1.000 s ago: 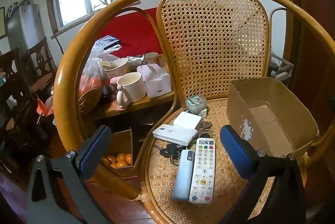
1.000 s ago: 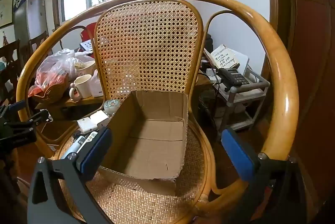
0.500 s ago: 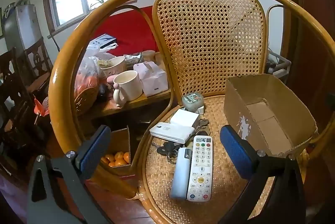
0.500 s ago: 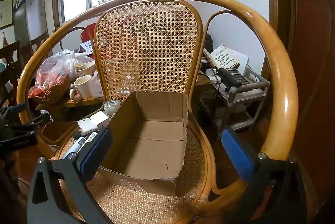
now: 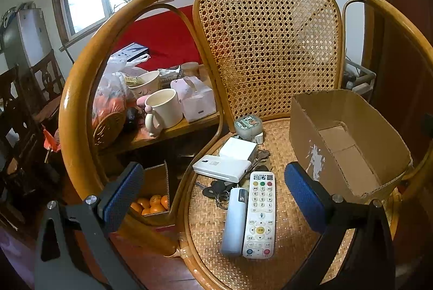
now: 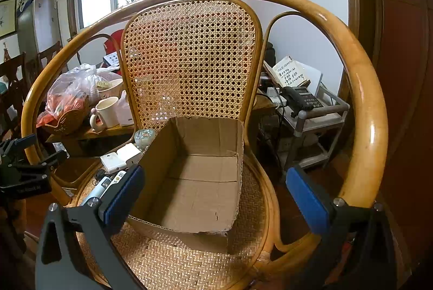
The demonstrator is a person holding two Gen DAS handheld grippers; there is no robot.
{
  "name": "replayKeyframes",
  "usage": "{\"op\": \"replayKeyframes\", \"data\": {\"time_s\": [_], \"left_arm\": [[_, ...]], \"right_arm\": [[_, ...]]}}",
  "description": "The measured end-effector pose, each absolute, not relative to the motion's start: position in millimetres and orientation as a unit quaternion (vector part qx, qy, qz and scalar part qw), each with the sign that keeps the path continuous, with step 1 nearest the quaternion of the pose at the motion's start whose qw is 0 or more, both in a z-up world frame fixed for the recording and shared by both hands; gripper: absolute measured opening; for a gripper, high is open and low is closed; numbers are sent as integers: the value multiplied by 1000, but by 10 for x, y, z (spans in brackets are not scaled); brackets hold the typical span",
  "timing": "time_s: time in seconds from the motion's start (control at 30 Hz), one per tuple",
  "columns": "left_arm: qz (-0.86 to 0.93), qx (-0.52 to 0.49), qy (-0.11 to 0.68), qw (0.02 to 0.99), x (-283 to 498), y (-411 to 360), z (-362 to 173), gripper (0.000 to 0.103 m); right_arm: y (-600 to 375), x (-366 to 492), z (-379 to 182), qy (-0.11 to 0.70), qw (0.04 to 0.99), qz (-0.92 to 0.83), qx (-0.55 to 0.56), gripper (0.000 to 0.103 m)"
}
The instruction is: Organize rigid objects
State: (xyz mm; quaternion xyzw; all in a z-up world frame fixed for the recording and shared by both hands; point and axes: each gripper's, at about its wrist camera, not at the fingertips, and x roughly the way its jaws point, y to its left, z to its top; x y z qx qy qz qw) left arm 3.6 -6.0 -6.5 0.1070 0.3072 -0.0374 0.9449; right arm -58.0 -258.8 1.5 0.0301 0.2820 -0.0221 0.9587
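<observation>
Box (image 5: pixel 349 143) on chair seat (image 5: pixel 286 249) right, remote (image 5: pixel 259 214) left, keys (image 5: pixel 216 191) behind

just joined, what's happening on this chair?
A person holds two grippers over a rattan chair. Both the left gripper and the right gripper are open and hold nothing. On the seat lie a white remote, a pale blue case, keys and white boxes. The cardboard box beside them is empty; nothing is sorted yet.

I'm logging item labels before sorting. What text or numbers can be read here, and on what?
"JSCN": top of the white remote; its keypad digits show 1 to 9 and 0.
Handwritten notepad: too blurred to read.
Round tin lid print: unreadable.
Left tool's clamp lettering: too blurred.
</observation>
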Motion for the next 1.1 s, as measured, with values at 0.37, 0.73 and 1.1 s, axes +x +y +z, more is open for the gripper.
{"op": "replayKeyframes", "data": {"time_s": [0.37, 0.73, 1.1], "left_arm": [[-32, 103, 310, 945, 48, -19, -70, 103], [-28, 106, 311, 944, 50, -12, -72, 103], [-25, 109, 312, 943, 63, -14, -81, 103]], "right_arm": [[-2591, -572, 11, 283, 958, -22, 31, 103], [-2593, -570, 12, 283, 958, -21, 32, 103], [-2593, -570, 15, 284, 958, -21, 33, 103]]}}
